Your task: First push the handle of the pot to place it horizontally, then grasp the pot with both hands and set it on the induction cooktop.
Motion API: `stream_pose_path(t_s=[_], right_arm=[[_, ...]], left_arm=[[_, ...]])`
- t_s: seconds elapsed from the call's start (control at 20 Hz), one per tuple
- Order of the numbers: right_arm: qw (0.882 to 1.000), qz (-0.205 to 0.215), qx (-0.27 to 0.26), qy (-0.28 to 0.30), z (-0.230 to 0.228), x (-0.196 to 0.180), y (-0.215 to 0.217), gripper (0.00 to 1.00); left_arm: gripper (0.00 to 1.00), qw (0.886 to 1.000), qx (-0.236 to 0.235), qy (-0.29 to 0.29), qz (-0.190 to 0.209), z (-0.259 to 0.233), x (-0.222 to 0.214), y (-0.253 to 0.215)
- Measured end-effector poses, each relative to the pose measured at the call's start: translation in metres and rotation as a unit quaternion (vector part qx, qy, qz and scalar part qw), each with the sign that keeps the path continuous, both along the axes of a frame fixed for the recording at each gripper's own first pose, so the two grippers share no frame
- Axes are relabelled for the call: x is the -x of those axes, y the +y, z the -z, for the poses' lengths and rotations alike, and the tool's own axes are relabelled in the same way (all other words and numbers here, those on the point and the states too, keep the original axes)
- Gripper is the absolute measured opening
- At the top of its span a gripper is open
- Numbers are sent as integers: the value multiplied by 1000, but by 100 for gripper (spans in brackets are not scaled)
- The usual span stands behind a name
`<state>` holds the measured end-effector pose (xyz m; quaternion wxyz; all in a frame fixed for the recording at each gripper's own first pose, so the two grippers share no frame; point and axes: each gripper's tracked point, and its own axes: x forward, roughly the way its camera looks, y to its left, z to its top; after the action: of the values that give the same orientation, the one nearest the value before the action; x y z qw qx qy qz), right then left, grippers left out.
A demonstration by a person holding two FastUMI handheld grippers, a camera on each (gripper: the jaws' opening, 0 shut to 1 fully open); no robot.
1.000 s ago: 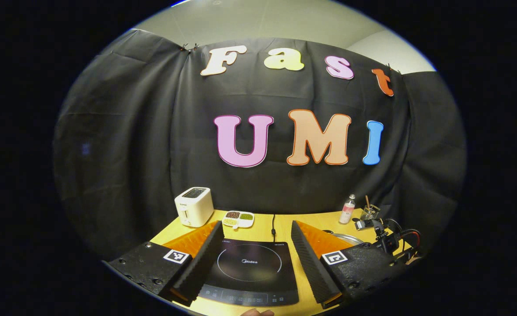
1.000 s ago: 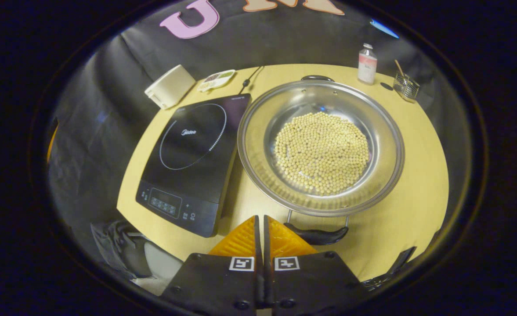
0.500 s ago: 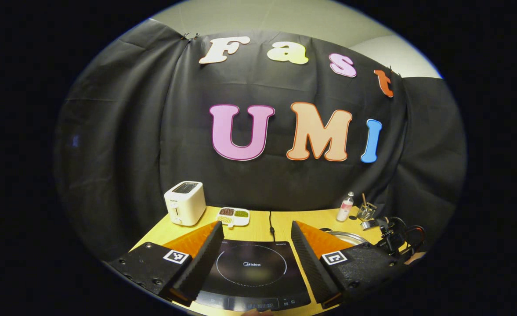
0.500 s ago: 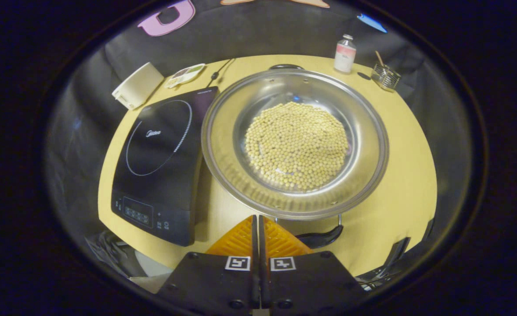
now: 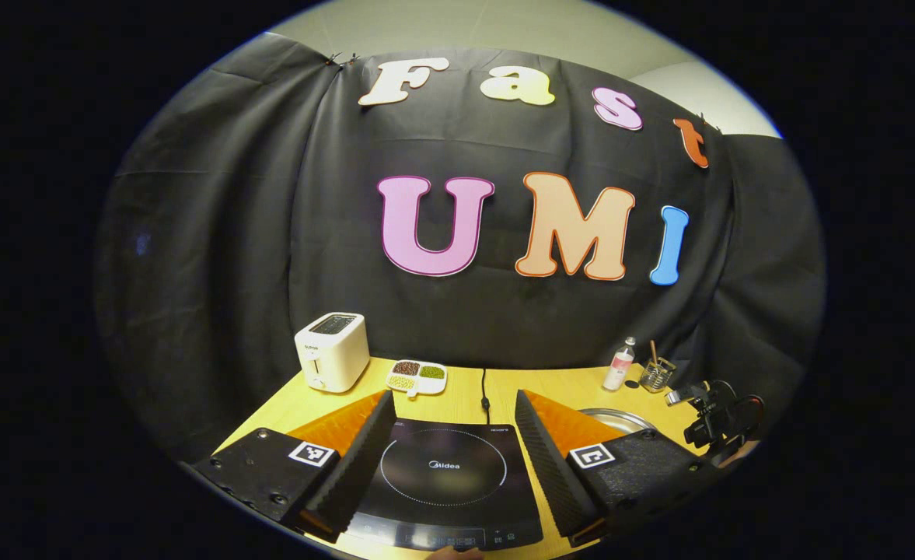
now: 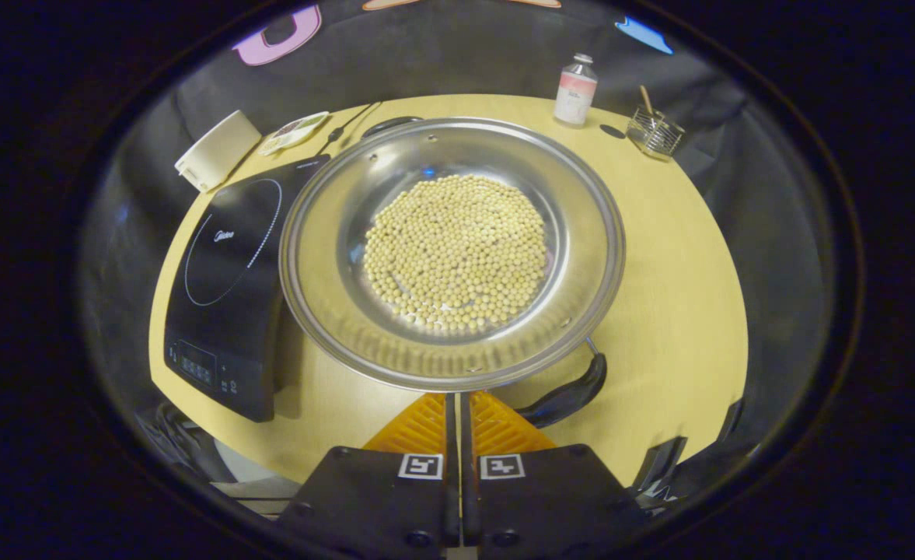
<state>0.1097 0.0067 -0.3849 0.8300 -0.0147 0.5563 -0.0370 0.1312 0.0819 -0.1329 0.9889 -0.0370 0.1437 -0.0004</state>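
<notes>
The right gripper (image 6: pixel 458 408) has its jaws pressed together on nothing, tips at the near rim of the pot (image 6: pixel 452 249), just beside its black handle (image 6: pixel 570 391). The pot, holding pale beans (image 6: pixel 455 253), sits on the table (image 6: pixel 682 280) with its left edge overlapping the cooktop (image 6: pixel 228 272). The left gripper (image 5: pixel 451 443) hangs with jaws wide above the cooktop. By the look of it, the handle-pushing step is in hand. Next, the closed tips should nudge the handle level; then both grippers take opposite handles.
</notes>
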Motion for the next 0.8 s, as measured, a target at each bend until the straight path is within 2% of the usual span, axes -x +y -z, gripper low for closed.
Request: stream_pose_path(t_s=[0.05, 0.15, 0.2, 0.25, 0.3, 0.35, 0.4, 0.55, 0.6, 0.65, 0.7, 0.75, 0.8], right_arm=[[1000, 0, 1, 1, 0, -1, -5, 4], [1000, -3, 5, 4, -1, -3, -17, 3], [1000, -4, 8, 4, -1, -5, -23, 3], [1000, -6, 12, 4, -2, -5, -30, 3], [1000, -7, 17, 3, -2, -8, -38, 0], [1000, -9, 20, 4, -2, -10, -46, 3], [1000, -8, 22, 4, -3, -14, -53, 0], [1000, 1, 22, 2, -5, -25, -78, 3], [1000, 1, 20, -1, -5, -31, -86, 0], [1000, 1, 21, -3, -7, -36, -94, 3], [1000, 0, 21, -6, -8, -44, -101, 3], [1000, 0, 22, -9, -10, -49, -108, 3], [1000, -2, 21, -12, -11, -57, -114, 3]], left_arm=[[94, 1000, -1, 0, -4, 0, -1, -1], [94, 1000, -1, 2, -12, 0, -2, -4], [89, 1000, 0, 1, -16, -1, -2, -6], [94, 1000, -1, -1, -20, -3, -3, -7], [94, 1000, -3, -1, -22, -3, -2, -10], [94, 1000, -5, 0, -25, -4, -2, -12], [99, 1000, -7, 0, -27, -3, -2, -16], [94, 999, -11, 6, -33, -1, -2, -26], [89, 999, -12, 7, -37, -3, -2, -29], [94, 999, -14, 7, -39, -5, -1, -34], [89, 999, -17, 6, -43, -7, 0, -39], [94, 999, -21, 6, -46, -9, 1, -43], [94, 999, -23, 7, -49, -9, 3, -47]])
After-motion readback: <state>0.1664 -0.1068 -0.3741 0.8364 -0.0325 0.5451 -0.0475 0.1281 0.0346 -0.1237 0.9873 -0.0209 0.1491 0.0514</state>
